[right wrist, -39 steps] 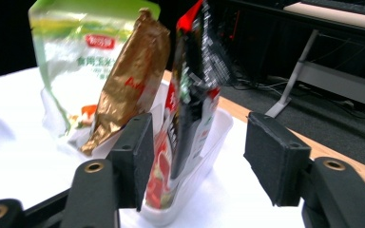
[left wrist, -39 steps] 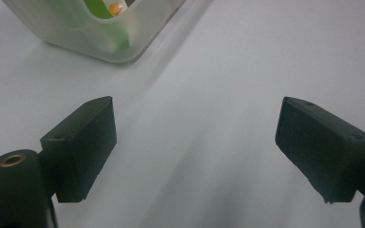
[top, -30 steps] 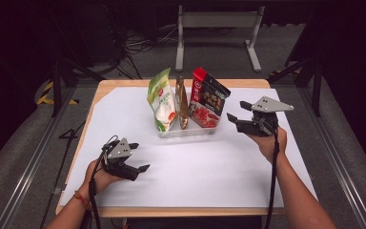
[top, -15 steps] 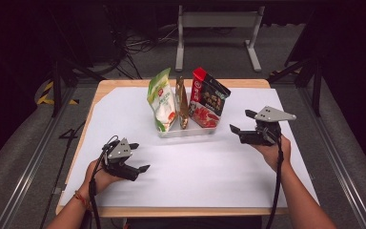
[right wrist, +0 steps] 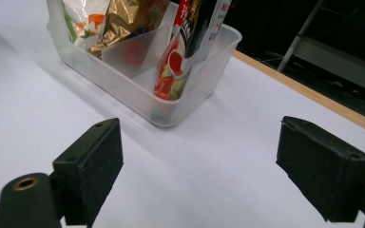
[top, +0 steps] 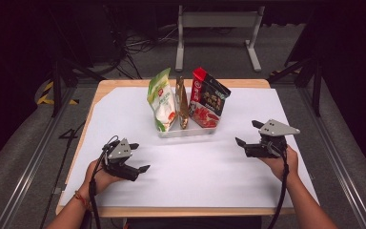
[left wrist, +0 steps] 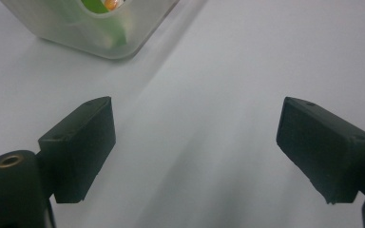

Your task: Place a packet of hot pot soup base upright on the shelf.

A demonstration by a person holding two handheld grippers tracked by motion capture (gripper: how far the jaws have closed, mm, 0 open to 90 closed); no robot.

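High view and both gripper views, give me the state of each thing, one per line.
Left gripper: open, nothing between its jaws, low over the white sheet.
Right gripper: open, jaws just opened wider, nothing between them.
Clear plastic bin: upright on the white sheet, holding three pouches.
Green and white pouch: standing upright in the bin.
Gold pouch: standing upright, middle of the bin.
Red and black pouch: standing, leaning slightly.

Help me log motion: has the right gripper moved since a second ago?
Yes. The right gripper has drawn back from the clear bin, toward the table's near edge, jaws just opening with nothing between them.
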